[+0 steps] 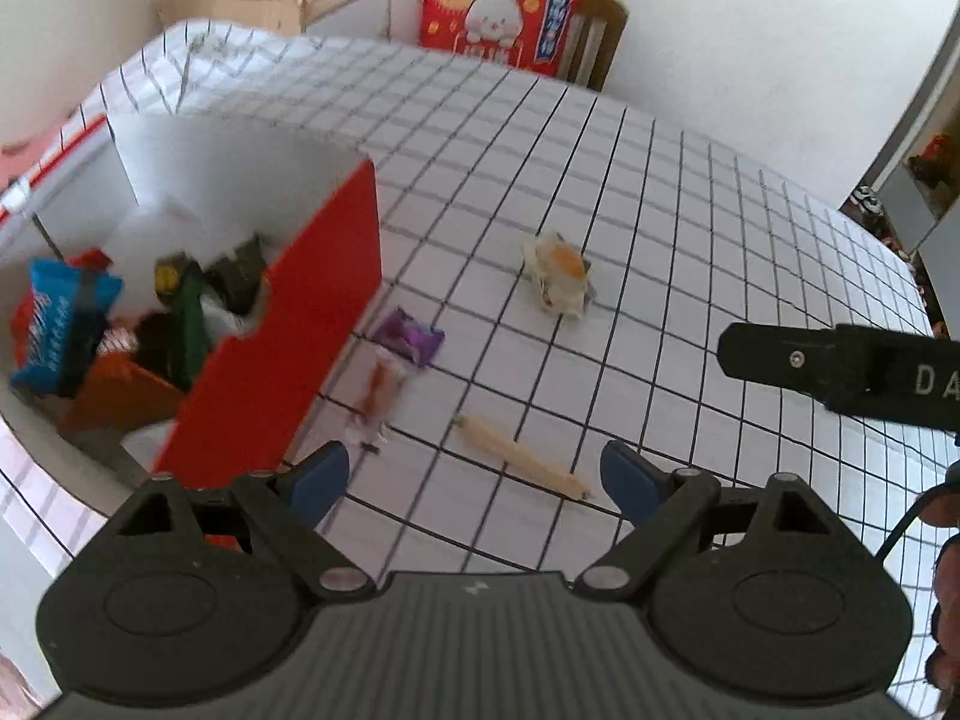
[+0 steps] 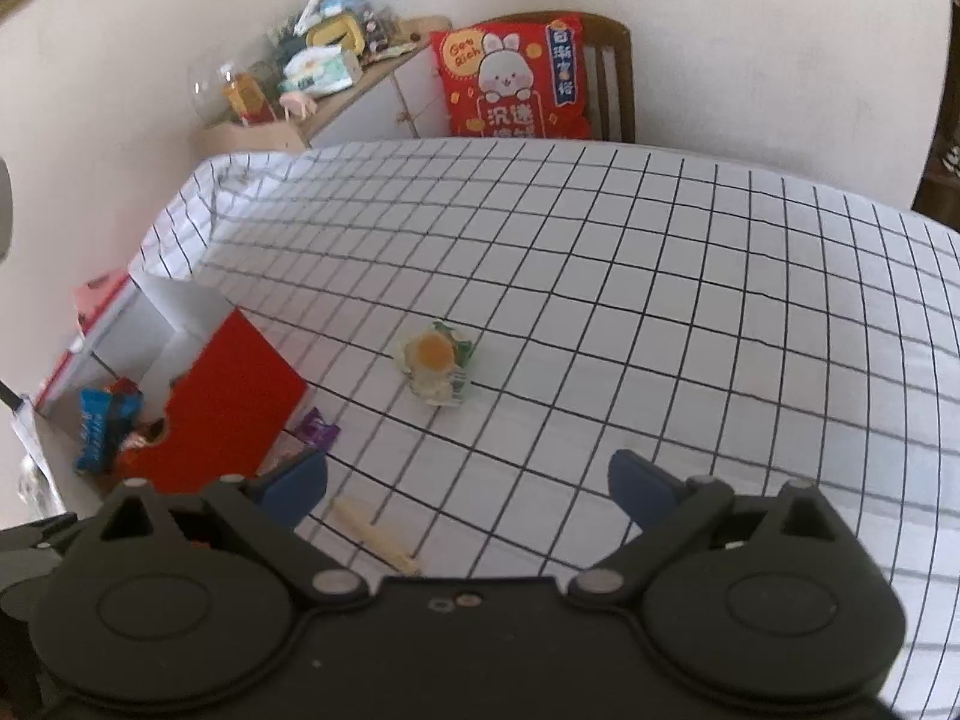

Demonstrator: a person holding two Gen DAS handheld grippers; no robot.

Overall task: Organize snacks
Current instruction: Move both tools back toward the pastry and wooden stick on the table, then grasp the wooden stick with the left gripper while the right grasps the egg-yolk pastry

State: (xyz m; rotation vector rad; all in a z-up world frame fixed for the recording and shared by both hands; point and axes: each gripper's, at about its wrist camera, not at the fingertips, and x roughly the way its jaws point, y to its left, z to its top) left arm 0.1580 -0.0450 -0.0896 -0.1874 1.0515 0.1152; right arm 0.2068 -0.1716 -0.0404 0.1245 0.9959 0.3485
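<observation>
The left gripper [image 1: 474, 480] is hanging with its jaws spread wide and nothing between them, over a tan snack stick [image 1: 521, 455] lying on the checked tablecloth [image 1: 690, 210]. A purple wrapper [image 1: 411, 341] is sitting just beside the red box [image 1: 288, 348] (already holding packets).

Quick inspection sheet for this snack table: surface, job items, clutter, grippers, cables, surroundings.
Surface: checked tablecloth.
Job's things: red box at left holding snacks; on the cloth a purple packet, a reddish wrapper, a long beige stick, a pale orange-centred pack.
Clutter: nothing seen.
Grippers: left gripper and right gripper open, empty.
Cables: black cable at right edge.
Surroundings: chair with red rabbit cushion, crowded shelf.
</observation>
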